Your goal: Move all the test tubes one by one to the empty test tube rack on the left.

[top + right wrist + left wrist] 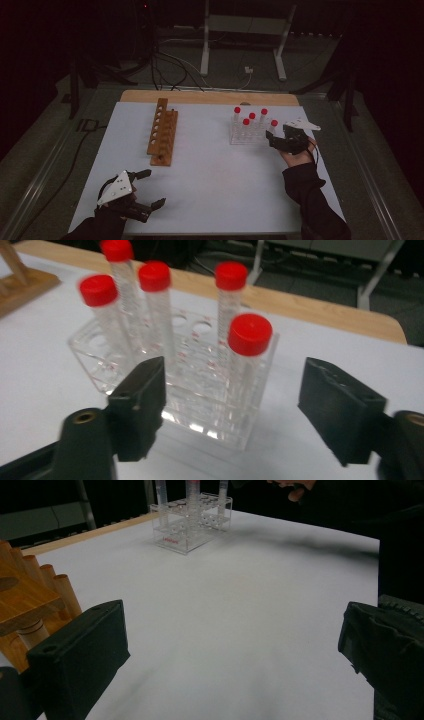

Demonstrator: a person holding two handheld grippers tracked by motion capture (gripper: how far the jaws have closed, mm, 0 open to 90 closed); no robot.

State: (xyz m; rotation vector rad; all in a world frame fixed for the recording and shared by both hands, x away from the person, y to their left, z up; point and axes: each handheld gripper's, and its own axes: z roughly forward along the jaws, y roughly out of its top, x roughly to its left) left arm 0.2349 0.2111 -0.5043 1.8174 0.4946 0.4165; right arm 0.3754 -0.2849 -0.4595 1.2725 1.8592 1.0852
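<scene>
Dim room, dark surround; white table [210, 165] lit from above; right gripper view motion-blurred, soft shadows.

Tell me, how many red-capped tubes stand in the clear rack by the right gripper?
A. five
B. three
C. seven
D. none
A: five red-capped tubes stand upright in the clear rack, countable in both the right gripper view and the high view.
</scene>
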